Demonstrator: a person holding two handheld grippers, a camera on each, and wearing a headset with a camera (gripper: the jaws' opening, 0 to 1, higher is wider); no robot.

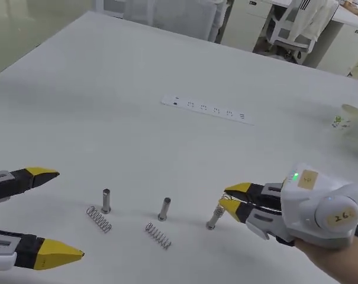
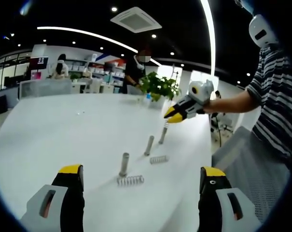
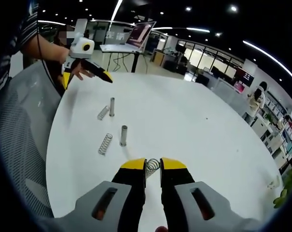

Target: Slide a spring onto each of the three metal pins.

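Note:
Three short metal pins stand in a row on the white table: left pin [image 1: 106,200], middle pin [image 1: 164,208], right pin [image 1: 213,219]. One loose spring [image 1: 99,219] lies by the left pin and another [image 1: 158,235] by the middle pin. My right gripper [image 1: 231,199] is shut on a third spring [image 3: 153,165], which it holds at the top of the right pin [image 2: 163,135]. My left gripper [image 1: 70,214] is open, with nothing between its jaws, just left of the left pin. In the left gripper view the two loose springs [image 2: 130,180] [image 2: 159,159] lie ahead of my left gripper [image 2: 141,170].
A white power strip [image 1: 207,109] lies mid-table beyond the pins. A paper cup [image 1: 344,116] stands at the far right. An office chair [image 1: 297,29] and cabinets are behind the table's far edge. A potted plant [image 2: 158,87] sits at the table's far end.

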